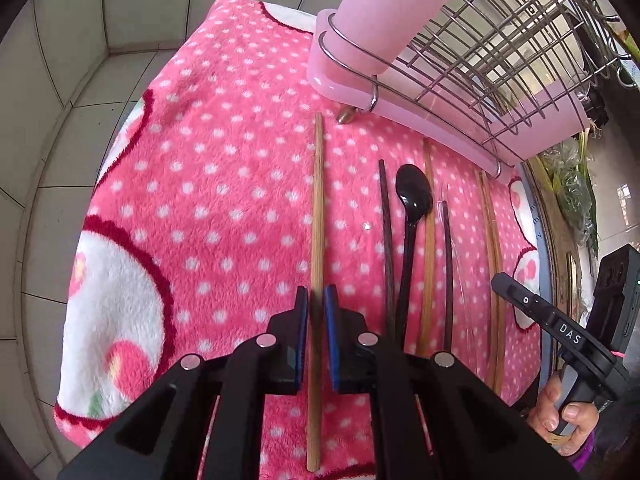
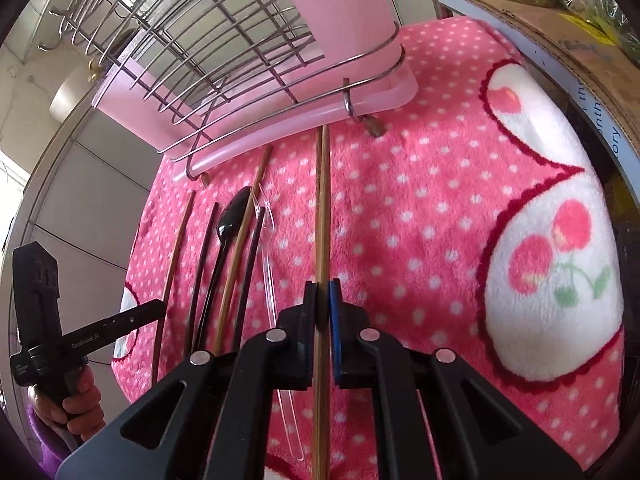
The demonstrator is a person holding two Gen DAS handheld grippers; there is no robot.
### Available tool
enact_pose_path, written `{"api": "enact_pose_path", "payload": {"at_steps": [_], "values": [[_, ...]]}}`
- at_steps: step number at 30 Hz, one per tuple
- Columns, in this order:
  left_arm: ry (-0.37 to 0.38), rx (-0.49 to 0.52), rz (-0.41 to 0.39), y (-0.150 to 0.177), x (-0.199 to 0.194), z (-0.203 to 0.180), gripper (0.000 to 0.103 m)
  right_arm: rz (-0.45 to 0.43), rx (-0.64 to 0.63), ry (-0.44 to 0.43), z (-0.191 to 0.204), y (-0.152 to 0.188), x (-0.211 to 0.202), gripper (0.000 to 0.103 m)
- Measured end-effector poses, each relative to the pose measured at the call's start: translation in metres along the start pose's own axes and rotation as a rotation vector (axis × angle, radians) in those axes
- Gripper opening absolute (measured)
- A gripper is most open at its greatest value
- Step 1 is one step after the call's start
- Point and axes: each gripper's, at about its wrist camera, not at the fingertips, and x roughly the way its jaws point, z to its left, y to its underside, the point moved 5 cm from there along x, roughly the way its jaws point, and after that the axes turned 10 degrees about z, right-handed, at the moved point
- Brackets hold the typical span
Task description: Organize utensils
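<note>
Left wrist view, nearest first: the left gripper (image 1: 316,300) has its blue-padded jaws pinched on a single light bamboo chopstick (image 1: 317,216) that lies lengthwise on the pink polka-dot fleece blanket (image 1: 224,184). The grip sits toward the near end, with a long stretch reaching ahead of the pads. In the right wrist view the right gripper (image 2: 322,296) is likewise pressed together on a pair of light bamboo chopsticks (image 2: 323,208) that lie side by side, also held in the near part of their length.

These sticks should be light, stiff and fairly smooth. Held this far back, the far tip may swing or droop, and the paired sticks could scissor apart, so a grip nearer the middle would probably carry them steadier.

Between the two grips lie the remaining pieces: two dark brown chopsticks (image 1: 386,240), a glossy black plastic spoon (image 1: 414,200), another bamboo chopstick (image 1: 429,232), and a clear plastic spoon (image 2: 267,232) that is hard to make out and likely slippery. The spoons look best taken on the handle.

Farthest away stands the wire utensil rack (image 1: 492,60) on its pink plastic drip tray (image 1: 432,120), with a pink plastic holder (image 1: 384,12) at one end. The wire basket looks empty where it shows; the inside of the pink holder is hidden.
</note>
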Motion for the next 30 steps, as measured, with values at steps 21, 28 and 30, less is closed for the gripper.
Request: {"api": "enact_pose_path", "payload": {"at_steps": [21, 28, 30], "values": [[-0.033, 0.102, -0.022, -0.026, -0.020, -0.008, 0.011, 0.058, -0.027, 0.004, -0.006, -0.009, -0.014, 0.027], [-0.035, 0.089, -0.029, -0.040, -0.024, -0.006, 0.011, 0.095, -0.095, 0.146, 0.001, -0.031, 0.018, 0.026], [-0.034, 0.093, -0.031, -0.041, -0.025, -0.007, 0.011, 0.087, -0.107, 0.155, 0.004, -0.032, 0.024, 0.026]]}}
